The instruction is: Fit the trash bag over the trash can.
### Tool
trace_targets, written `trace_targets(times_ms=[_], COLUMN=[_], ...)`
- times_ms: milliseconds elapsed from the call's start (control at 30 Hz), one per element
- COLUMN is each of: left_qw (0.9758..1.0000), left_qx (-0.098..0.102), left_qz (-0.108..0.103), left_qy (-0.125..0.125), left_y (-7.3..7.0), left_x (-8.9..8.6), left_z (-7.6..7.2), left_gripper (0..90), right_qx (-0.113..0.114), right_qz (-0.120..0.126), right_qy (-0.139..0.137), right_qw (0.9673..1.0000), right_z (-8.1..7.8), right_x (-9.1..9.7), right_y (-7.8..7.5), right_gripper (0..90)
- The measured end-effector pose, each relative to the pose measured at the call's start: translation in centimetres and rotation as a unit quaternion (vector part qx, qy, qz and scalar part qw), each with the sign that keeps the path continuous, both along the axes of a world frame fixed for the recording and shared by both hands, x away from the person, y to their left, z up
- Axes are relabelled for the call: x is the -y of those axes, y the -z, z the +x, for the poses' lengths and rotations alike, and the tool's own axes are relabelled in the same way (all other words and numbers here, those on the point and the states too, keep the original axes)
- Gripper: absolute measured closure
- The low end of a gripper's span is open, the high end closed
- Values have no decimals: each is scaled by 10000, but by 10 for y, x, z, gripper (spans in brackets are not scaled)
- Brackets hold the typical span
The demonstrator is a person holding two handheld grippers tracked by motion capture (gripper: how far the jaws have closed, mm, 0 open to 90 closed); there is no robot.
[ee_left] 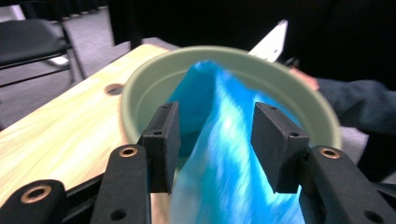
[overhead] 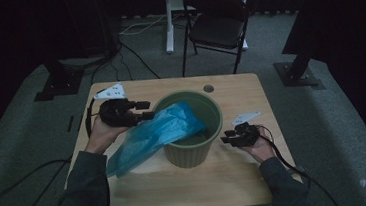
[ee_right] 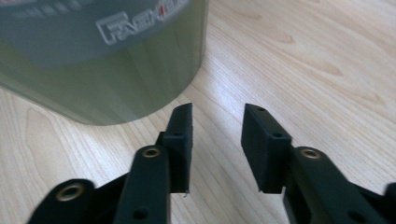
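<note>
A round green bin (overhead: 188, 155) stands in the middle of the wooden table (overhead: 188, 188). A blue plastic bag (overhead: 149, 138) lies partly inside it and hangs out over its left rim down to the tabletop. My left gripper (overhead: 146, 110) is at the bin's left rim. In the left gripper view its jaws (ee_left: 215, 135) stand apart, with the bag (ee_left: 224, 163) running between them and the bin (ee_left: 149, 79) just ahead. My right gripper (overhead: 226, 138) sits low at the bin's right side. It is open (ee_right: 217, 135) over bare wood, close to the bin's wall (ee_right: 102, 70).
A black folding chair (overhead: 216, 22) stands beyond the table's far edge, beside a white desk leg (overhead: 168, 24). Black stand bases (overhead: 296, 73) and cables lie on the grey carpet. The table has a cable hole (overhead: 208, 88) near its far edge.
</note>
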State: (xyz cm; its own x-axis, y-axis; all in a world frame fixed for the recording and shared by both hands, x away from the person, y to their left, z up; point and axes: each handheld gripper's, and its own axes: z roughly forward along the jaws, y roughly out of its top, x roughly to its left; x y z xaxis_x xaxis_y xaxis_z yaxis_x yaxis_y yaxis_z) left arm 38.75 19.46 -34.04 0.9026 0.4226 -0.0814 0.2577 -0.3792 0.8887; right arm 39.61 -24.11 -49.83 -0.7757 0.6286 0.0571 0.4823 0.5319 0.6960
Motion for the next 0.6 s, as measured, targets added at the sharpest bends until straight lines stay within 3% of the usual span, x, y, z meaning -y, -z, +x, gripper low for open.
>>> trace_targets(times_ms=[267,433,533,600], left_qw=[10000,10000,10000,9999], left_qx=[-34,-4,9,-4], left_qz=[27,-78,-24,126], left_qy=[12,28,29,18], left_y=[12,17,19,23], left_x=[-14,-22,-21,-15], left_z=[-12,-19,-21,-21], left_gripper=[491,476,456,457], right_qx=[56,86,122,117], right_qz=[-5,100,144,189], right_qy=[47,107,112,103], right_qw=[10000,9999,9998,9997], right_z=[-2,-3,-4,-6], right_x=[0,5,8,12], right_y=[-5,-11,-14,-20], right_gripper=[680,658,653,640])
